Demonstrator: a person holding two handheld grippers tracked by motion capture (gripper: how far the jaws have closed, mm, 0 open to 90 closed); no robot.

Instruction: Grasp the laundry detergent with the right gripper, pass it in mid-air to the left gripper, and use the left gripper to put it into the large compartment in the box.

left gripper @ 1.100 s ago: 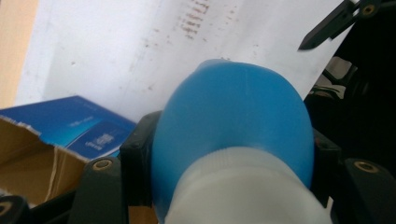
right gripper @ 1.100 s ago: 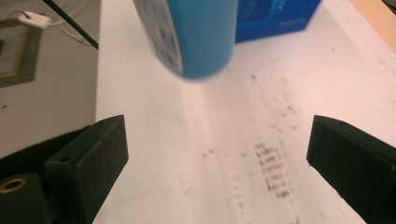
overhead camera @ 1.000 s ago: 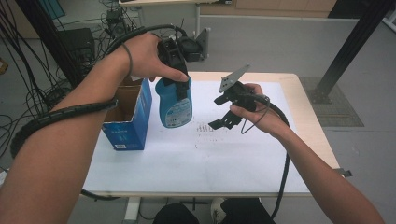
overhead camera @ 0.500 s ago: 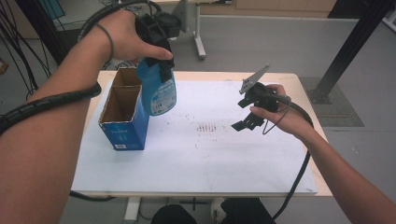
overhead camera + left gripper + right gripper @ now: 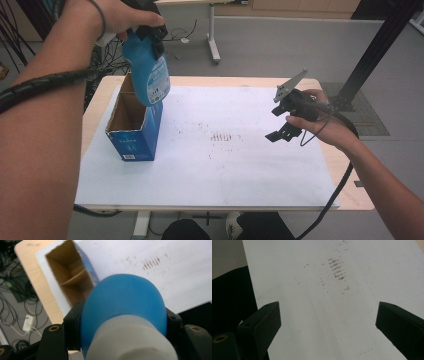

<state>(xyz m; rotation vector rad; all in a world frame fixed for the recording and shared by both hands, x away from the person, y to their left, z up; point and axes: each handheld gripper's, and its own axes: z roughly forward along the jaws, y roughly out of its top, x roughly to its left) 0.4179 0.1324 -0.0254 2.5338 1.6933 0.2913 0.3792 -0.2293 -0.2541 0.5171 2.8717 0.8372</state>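
Note:
A blue bottle [image 5: 150,75] with a printed label hangs tilted above the open top of a blue cardboard box [image 5: 134,137]. My left gripper [image 5: 152,36] is shut on the bottle's upper part, high over the table's back left. In the left gripper view the bottle [image 5: 122,302] bulges between both jaws, and the brown inside of the box [image 5: 70,282] lies beneath it. My right gripper [image 5: 282,125] hovers over the right side of the white sheet [image 5: 210,165]; its jaws stand wide apart with nothing between them [image 5: 327,315].
A patch of brown marks [image 5: 225,136] stains the middle of the sheet, also seen in the right gripper view [image 5: 337,268]. The wooden table [image 5: 352,192] shows around the sheet. Cables lie on the floor at left, and a black post stands at the back right.
The left hand lifted the bottle up and leftward until it hangs over the box. The right gripper drifted to the right, still open.

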